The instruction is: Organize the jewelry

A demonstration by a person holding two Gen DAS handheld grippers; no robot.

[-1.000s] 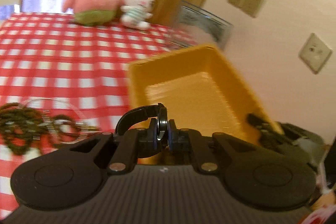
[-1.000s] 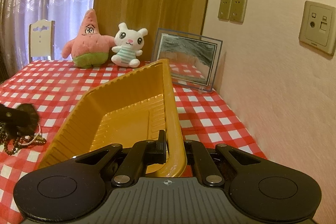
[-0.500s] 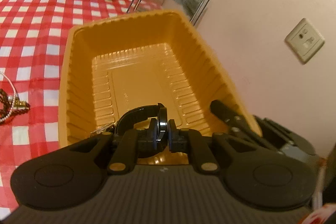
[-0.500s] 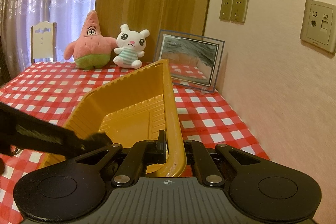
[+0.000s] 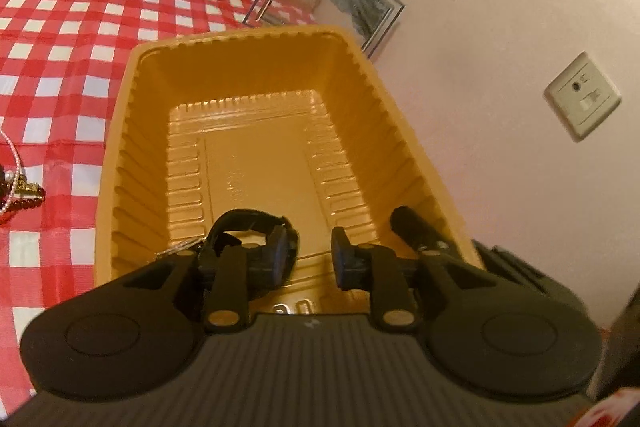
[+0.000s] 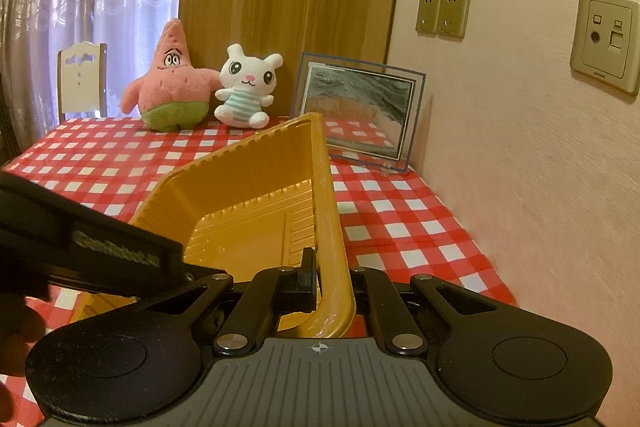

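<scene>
A yellow ribbed tray (image 5: 120,147) stands on the red-checked cloth, and nothing lies on its floor. My left gripper (image 5: 312,261) hovers over the tray's near end with its jaws opening. A black bangle (image 5: 244,218) leans against the left finger (image 5: 280,259), and a gap separates it from the other pad. My right gripper (image 6: 332,283) is shut on the tray's (image 6: 328,187) near right rim, tilting that side up. Its finger also shows in the left wrist view as the right gripper finger (image 5: 416,231). A heap of beaded necklaces (image 5: 16,187) lies on the cloth left of the tray.
At the table's far end sit a pink star plush (image 6: 172,87) and a white bunny plush (image 6: 246,87). A framed picture (image 6: 360,115) leans by the wall on the right. A white chair (image 6: 82,79) stands behind the table. The left gripper's body (image 6: 100,247) crosses the right wrist view.
My left gripper moved from beside the necklace heap to over the tray. Its jaws, then pinched on the black bangle, have parted. The right gripper and the tray have not moved.
</scene>
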